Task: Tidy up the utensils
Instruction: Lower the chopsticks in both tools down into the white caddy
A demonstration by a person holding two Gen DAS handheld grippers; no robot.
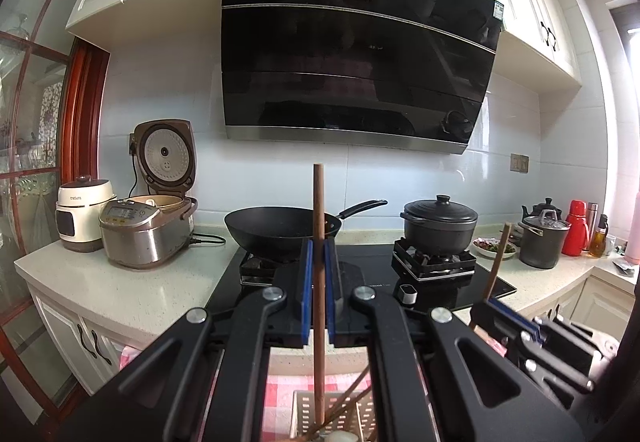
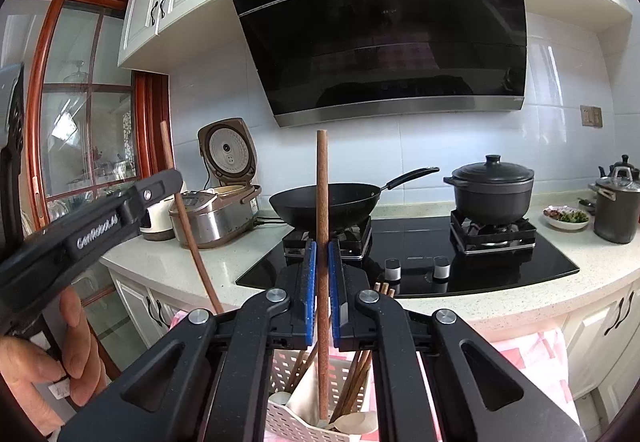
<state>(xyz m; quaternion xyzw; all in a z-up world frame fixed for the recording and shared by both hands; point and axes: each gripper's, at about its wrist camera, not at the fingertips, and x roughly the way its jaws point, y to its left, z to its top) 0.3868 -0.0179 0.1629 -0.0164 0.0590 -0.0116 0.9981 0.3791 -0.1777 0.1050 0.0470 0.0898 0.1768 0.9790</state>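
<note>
L gripper is clamped on a brown wooden chopstick, blue pads tight against both sides. Stick stands upright, top end above the pads, lower end down in a white perforated utensil basket that sits on a pink-and-white checked cloth. More chopsticks lean inside the basket.

R gripper is likewise closed on a 2nd wooden chopstick, upright, its lower end in the same basket, beside other chopsticks and a pale spoon-like utensil. L gripper shows at left of the R wrist view w/ the person's hand on its handle.

Behind, on the white counter: black glass cooktop w/ a black wok on the left burner and a lidded black pot on the right burner. At the counter's left end, an open rice cooker and a white cooker side by side. Black range hood above.
</note>
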